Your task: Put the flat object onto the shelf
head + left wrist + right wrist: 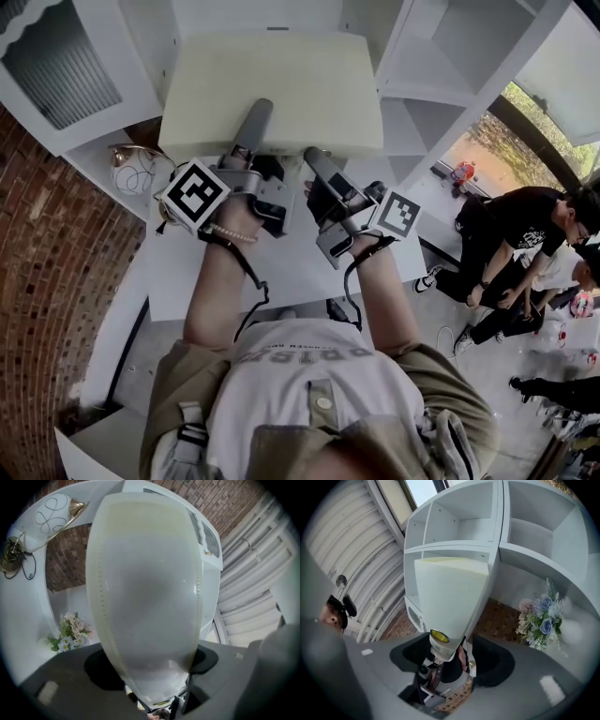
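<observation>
Before shelf (412, 75), left fingers (255, 122) clamping flat object (272, 89)

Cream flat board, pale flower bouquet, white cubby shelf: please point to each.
cream flat board (272, 94), head view, middle of top face.
pale flower bouquet (545, 625), right gripper view, its blue blossoms.
white cubby shelf (534, 508), right gripper view, a compartment's back wall.

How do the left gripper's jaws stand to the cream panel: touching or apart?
Touching. The left gripper view shows the cream panel filling the space between the pads of the left gripper, both its edges pressed against them, no gap.
</observation>
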The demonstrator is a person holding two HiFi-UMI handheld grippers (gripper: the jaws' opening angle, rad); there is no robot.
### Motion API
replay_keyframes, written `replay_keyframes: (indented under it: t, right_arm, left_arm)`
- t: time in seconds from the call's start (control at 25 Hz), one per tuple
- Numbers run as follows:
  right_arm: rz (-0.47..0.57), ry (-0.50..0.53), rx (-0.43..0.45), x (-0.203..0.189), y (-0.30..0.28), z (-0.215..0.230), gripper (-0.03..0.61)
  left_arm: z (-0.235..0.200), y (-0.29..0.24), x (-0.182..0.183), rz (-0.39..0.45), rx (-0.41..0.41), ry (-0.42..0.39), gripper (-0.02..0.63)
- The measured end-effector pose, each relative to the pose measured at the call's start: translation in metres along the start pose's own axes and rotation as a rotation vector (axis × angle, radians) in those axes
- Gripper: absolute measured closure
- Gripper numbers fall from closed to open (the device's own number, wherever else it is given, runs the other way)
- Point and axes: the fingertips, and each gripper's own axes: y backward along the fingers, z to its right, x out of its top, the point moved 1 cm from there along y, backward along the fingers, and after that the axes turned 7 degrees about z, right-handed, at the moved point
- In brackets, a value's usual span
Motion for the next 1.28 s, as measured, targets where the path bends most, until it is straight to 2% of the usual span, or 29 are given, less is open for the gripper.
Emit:
replay_keyframes:
  t: [0.08,0.16,0.28,0.36,0.52,0.68,0.84,1.0,1.28]
  right_arm:
    - [0.006,-0.011,0.018,0.001,-0.006,-0.003,0.290]
    - [0.025,-0.022,0.035,0.001,-0.009,-0.006,0.328]
    - [0.073,-0.020,0.032,0.004,-0.013,-0.005,0.336]
    - [0.107,-0.021,0.023,0.006,-0.016,-0.004,0.339]
    - [0.143,-0.021,0.006,0.014,-0.019,-0.002,0.345]
    - [0.164,0.001,-0.002,0.025,-0.023,-0.004,0.362]
    - [0.176,0.016,-0.008,0.032,-0.027,-0.005,0.374]
    - [0.185,0.018,-0.013,0.035,-0.028,-0.002,0.374]
    - [0.193,0.051,-0.031,0.042,-0.037,0.007,0.376]
  left_arm:
    - [0.000,-0.003,0.000,-0.011,-0.001,-0.005,0.255]
    - [0.001,-0.006,0.001,-0.033,-0.020,-0.033,0.245]
    - [0.008,-0.012,-0.002,-0.100,-0.101,-0.148,0.201]
    - [0.013,-0.013,-0.007,-0.142,-0.156,-0.197,0.181]
    - [0.014,-0.006,-0.014,-0.214,-0.202,-0.286,0.170]
    - [0.004,0.009,-0.016,-0.247,-0.176,-0.394,0.170]
    - [-0.006,0.019,0.001,-0.195,-0.126,-0.451,0.172]
    - [-0.009,0.018,0.013,-0.170,-0.105,-0.456,0.213]
    - [-0.019,0.009,0.018,-0.157,-0.067,-0.457,0.224]
